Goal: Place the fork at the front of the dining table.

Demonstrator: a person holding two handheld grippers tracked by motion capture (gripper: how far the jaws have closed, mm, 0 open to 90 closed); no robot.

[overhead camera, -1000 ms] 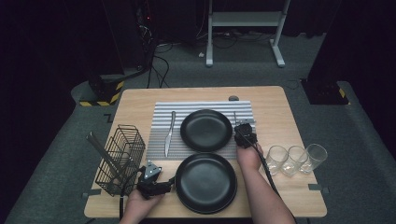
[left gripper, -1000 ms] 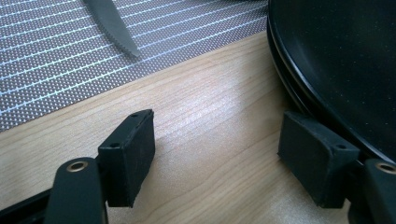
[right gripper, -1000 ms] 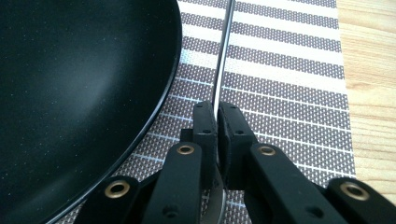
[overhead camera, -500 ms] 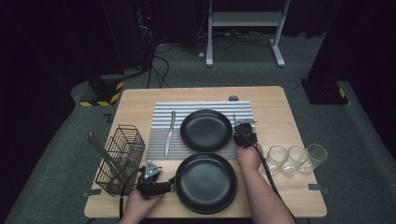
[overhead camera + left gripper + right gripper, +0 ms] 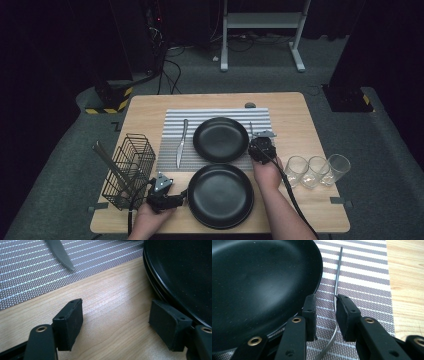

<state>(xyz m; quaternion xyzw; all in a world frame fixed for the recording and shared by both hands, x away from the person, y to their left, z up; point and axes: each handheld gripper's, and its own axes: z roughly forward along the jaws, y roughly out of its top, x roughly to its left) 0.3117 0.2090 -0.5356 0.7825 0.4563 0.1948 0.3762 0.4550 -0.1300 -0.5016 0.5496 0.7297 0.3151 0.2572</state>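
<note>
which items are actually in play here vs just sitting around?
In play:
- right gripper, fingers either side of the thin metal utensil handle
- far black plate beside it
- left gripper, open by the near black plate

Lying about:
- knife
- wire basket
- three glasses

Mat (image 5: 170, 157) mid-table w/ knife (image 5: 180, 142) left of plate (image 5: 220, 139); basket (image 5: 129, 171) far left, glasses (image 5: 318, 170) right (2nd plate (image 5: 220, 196) nearer).

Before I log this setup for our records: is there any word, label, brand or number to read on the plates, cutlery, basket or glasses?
None can be read.
The near black plate, far black plate, knife, striped mat, wire basket and glasses bear no visible lettering.
The yellow-black hazard stripes on the floor are a pattern, not text.
</note>
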